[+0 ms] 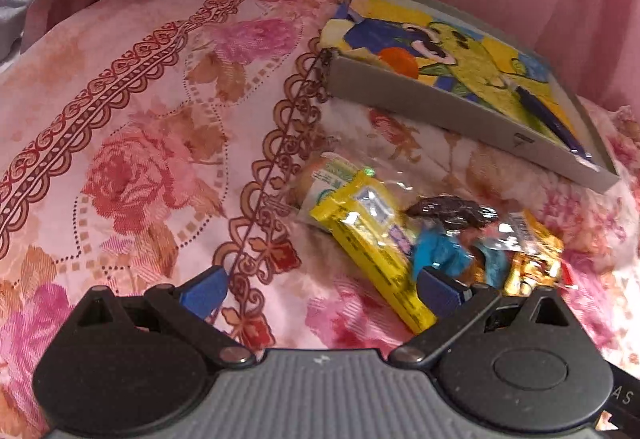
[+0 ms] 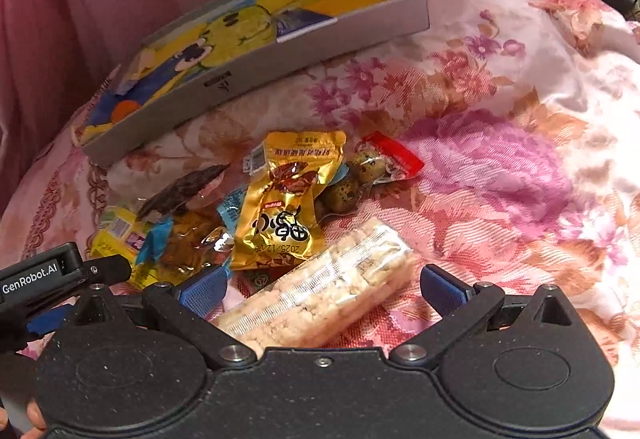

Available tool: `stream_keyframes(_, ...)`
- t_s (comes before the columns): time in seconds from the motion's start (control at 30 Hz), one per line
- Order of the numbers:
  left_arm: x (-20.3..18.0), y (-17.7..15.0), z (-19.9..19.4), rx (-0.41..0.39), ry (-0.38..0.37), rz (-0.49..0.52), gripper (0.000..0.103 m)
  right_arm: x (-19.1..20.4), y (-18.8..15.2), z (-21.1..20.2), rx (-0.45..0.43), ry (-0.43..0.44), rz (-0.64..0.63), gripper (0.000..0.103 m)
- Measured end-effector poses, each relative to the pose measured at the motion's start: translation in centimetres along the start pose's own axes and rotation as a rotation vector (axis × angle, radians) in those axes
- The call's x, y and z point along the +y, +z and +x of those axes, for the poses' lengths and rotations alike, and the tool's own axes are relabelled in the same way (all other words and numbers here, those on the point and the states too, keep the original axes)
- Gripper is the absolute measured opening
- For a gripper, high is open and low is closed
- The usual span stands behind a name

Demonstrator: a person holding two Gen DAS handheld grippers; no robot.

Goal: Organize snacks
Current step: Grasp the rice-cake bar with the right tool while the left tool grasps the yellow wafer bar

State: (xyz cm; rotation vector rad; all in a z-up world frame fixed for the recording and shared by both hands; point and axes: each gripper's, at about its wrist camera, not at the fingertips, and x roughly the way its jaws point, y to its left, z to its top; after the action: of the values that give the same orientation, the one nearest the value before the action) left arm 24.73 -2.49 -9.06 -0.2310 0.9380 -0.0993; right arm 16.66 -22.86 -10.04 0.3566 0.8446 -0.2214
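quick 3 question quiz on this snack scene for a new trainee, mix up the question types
1. True or false: the shallow grey box already holds several snack packets.
2. Which snack lies between the fingers of the right gripper? A) gold foil packet B) puffed rice bar in clear wrap C) quail egg pack
3. Fill in: the long packet nearest the left gripper is mostly ____ in colour.

Key
1. False: only its printed cartoon lining shows; the snacks lie on the floral bedding in front of it.
2. B, with the jaws spread wide and not closed on it.
3. Yellow.
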Motion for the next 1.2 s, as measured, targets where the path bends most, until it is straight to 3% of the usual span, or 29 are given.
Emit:
stream_keyframes(0.1, 0.6, 0.3, 0.6, 0.001, -0.022, -0.034, 0.102, 0.3, -0.1, 0.8, 0.016, 0.000, 0.003, 0.102)
stream_keyframes(0.3, 2.3, 0.5, 0.6, -0.041, -0.174, -0.179, 0.098, 0.6, -0.5, 1.2, 0.019, -0.007, -0.007, 0.100)
stream_keyframes(0.37, 2.5, 0.4, 0.6, -0.041, -0.213, -0.200, 0.084, 0.5, -0.6, 1.1, 0.015, -0.011, -0.003, 0.097)
stream_keyframes(0.6, 2.8, -0.4, 0.9, -0.020, -0.308, -0.266, 0.065, 0.3, -0.9, 0.7, 0.014, -0.005, 0.026, 0.091)
stream_keyframes(0.73, 3.6, -0.1, 1.8, -0.002, -0.328, -0.319, 0.043, 0.5, -1.0, 0.7, 0.020, -0.008, 0.004, 0.091)
stream_keyframes(0.9, 5.8, -0.1, 3.1, 0.022, -0.399, -0.483, 0.034, 0.3, -1.0, 0.7, 0.018, 0.000, 0.012, 0.090)
stream_keyframes(0.97, 6.0, -0.1, 3.1, 0.025, -0.420, -0.493, 0.026, 0.2, -0.9, 0.7, 0.015, 0.006, 0.015, 0.085)
stream_keyframes(1.2, 4.3, 0.0, 1.7, -0.018, -0.438, -0.404, 0.017, 0.0, -1.0, 0.3, 0.011, 0.046, 0.040, 0.064)
